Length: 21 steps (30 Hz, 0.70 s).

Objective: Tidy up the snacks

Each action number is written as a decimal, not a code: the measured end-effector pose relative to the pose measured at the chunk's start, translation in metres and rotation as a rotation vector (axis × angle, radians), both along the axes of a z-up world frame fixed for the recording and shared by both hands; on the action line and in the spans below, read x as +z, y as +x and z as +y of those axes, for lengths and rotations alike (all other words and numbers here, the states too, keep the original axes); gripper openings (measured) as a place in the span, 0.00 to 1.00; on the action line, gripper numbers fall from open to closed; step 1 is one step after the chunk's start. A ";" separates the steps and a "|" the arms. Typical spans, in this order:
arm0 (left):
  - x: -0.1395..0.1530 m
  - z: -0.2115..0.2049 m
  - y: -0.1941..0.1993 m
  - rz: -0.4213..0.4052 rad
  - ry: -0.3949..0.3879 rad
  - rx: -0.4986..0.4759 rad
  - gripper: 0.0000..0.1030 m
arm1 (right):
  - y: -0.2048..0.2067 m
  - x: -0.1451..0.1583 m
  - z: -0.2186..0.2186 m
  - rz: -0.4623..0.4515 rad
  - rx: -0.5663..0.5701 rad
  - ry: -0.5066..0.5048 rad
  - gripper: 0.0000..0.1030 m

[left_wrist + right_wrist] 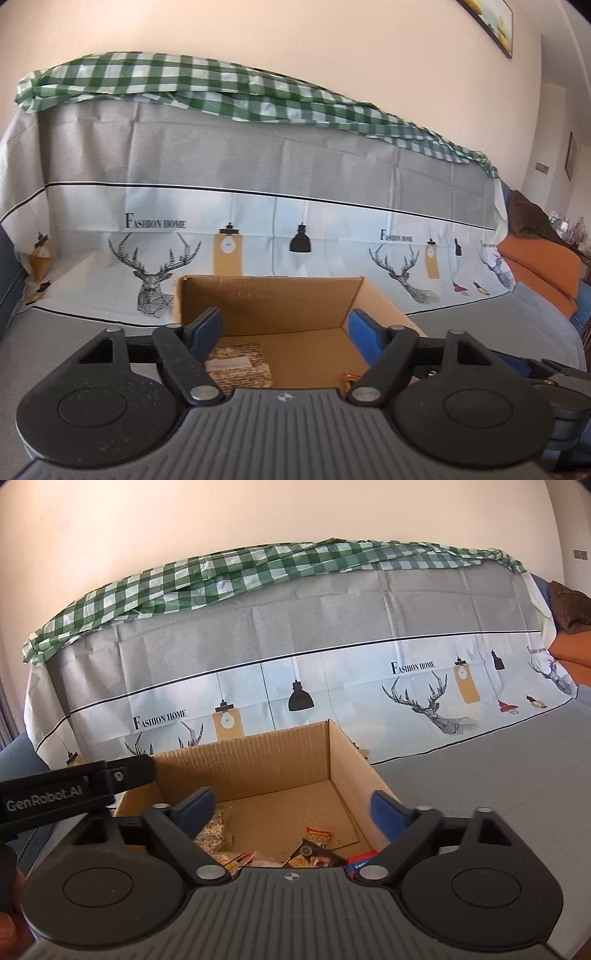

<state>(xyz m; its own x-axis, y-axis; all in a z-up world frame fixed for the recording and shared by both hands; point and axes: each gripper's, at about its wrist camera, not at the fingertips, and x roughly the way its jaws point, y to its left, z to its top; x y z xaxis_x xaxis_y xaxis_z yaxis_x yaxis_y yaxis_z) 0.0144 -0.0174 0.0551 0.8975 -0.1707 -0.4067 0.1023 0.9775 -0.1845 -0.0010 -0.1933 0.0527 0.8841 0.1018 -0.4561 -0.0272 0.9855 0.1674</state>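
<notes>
Both grippers hovered over the open cardboard box point(258, 771), which sat on a grey covered surface; I could not tell whether that was a sofa seat or a bed, so I logged it as the grey surface point(498, 794). Behind the box rose a backrest draped in a printed cloth point(332, 686) with deer and lamp motifs, topped by a green checked cloth point(258, 568).

Edges and room: in the right wrist view the box's far wall and right wall stood upright, its right rim running toward my right gripper's point(293, 812) right finger. The grey surface to the right of the box lay open and bare. To the left, the left gripper's point(286, 332) black body crossed the box's near left corner.

Right gripper: jaws stood wide apart, nothing between the blue pads point(195, 806). Below them, on the box floor, lay the snack packets point(314, 853): a dark packet, a small red-and-yellow one, a blue-and-red one at the right, and a clear bag of pale pieces point(218, 830) just beside the left finger.

Left gripper: jaws also well apart and empty. In its own view a woven-looking flat packet with a white label point(236, 365) lay on the box floor, just beside the left pad
</notes>
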 end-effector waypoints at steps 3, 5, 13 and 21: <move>0.000 0.007 -0.003 0.009 0.001 0.026 0.88 | -0.001 -0.001 0.001 0.001 -0.011 -0.007 0.99; 0.001 0.013 -0.008 0.009 -0.007 0.046 0.92 | -0.003 -0.001 0.001 0.010 -0.003 0.001 0.99; 0.009 0.019 -0.062 -0.050 0.084 0.076 0.98 | -0.032 0.020 -0.007 -0.017 0.026 -0.026 0.99; -0.012 0.014 -0.128 0.070 0.078 0.062 0.98 | -0.112 0.021 -0.024 -0.066 0.099 -0.143 0.99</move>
